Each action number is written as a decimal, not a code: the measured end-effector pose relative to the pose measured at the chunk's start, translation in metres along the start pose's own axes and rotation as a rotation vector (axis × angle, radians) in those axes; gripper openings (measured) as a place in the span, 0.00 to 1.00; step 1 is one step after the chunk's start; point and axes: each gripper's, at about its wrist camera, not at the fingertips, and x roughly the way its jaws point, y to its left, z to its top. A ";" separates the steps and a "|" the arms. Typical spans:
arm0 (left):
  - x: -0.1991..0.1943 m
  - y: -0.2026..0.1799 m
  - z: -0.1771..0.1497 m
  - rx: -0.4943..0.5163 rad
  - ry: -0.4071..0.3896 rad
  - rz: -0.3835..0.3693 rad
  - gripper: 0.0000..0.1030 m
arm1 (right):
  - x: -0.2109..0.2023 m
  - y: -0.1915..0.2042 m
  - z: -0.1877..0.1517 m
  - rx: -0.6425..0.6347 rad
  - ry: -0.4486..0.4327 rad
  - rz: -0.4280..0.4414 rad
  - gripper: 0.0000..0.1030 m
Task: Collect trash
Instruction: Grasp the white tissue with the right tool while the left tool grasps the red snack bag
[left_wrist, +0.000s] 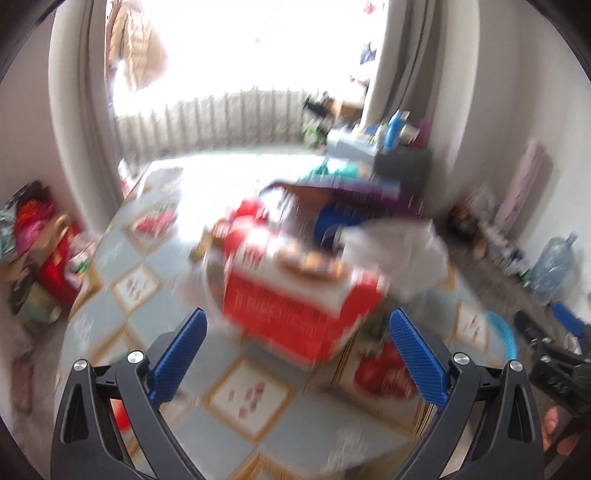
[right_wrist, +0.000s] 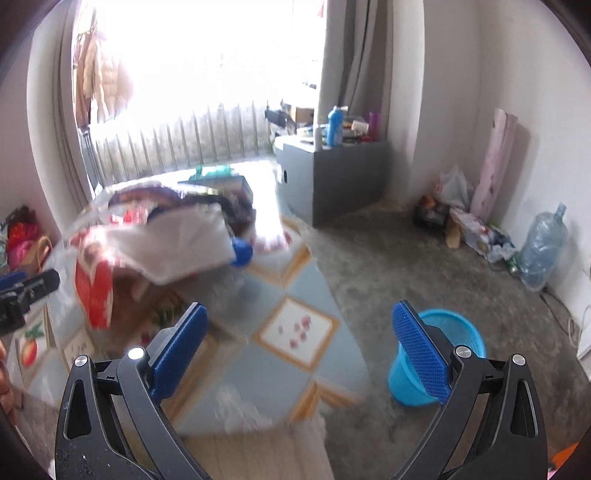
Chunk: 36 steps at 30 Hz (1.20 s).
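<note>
- Fingers of the left gripper are standing wide apart and gripping nothing, hovering over the surface.
- Fingers of the right gripper are likewise standing wide apart and gripping nothing, hanging over the surface edge and the floor.
- Just ahead of the left fingers, a red box is lying on the surface in a blurred heap of trash.
- White paper is resting against the box's right side.
- A blue bin is standing on the floor beside the surface, partly behind the right gripper's right finger.
- A water jug is sitting by the far wall, well apart from the bin.
</note>
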 end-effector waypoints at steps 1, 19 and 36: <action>-0.001 0.002 0.007 -0.003 -0.031 -0.014 0.94 | 0.004 0.001 0.007 0.009 -0.008 0.010 0.92; 0.072 -0.004 0.051 0.008 0.022 -0.203 0.55 | 0.105 0.017 0.031 0.232 0.221 0.408 0.63; 0.112 -0.027 0.050 0.028 0.198 -0.344 0.07 | 0.112 0.008 0.017 0.437 0.329 0.630 0.00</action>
